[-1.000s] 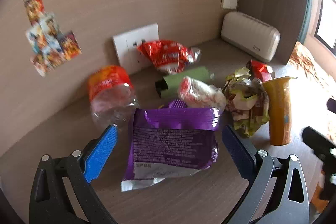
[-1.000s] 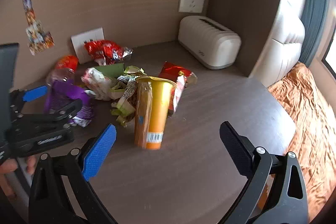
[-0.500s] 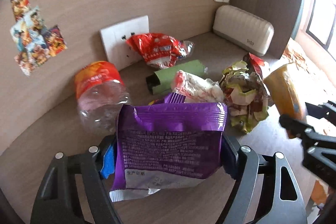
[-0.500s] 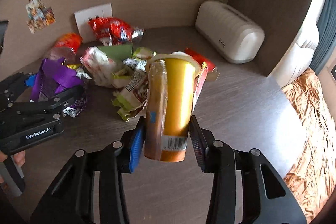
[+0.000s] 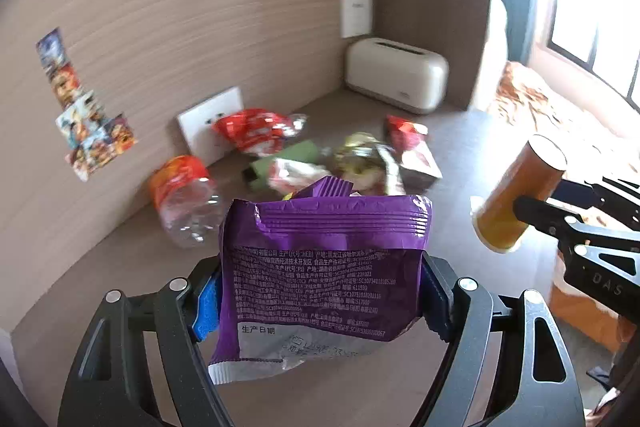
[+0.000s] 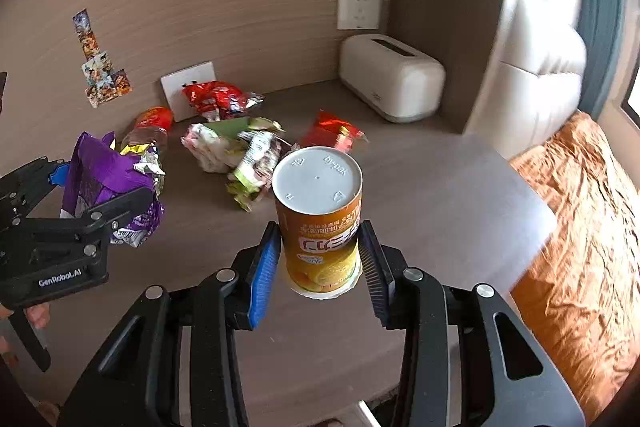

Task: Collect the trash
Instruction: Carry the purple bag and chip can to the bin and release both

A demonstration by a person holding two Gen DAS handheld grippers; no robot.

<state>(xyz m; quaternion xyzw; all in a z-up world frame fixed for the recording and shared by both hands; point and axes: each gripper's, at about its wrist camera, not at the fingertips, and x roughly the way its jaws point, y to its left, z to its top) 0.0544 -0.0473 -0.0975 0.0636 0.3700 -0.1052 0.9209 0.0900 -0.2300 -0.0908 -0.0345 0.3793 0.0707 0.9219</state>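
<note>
Left gripper (image 5: 320, 301) pinches the crinkled purple foil snack bag (image 5: 324, 267) above the table; right gripper (image 6: 318, 267) clamps the orange cylindrical drink cup (image 6: 320, 223). Carry both level, grips firm, clear of remaining wrappers.

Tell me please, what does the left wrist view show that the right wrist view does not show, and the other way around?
Only the left wrist view shows the printed back of the purple snack bag and the window.

Only the right wrist view shows the orange cup with its white base toward the camera, and a fingertip under the left gripper.

Both show the toaster, the clear bottle, the red wrapper and the table; each gripper holds its item off it.
</note>
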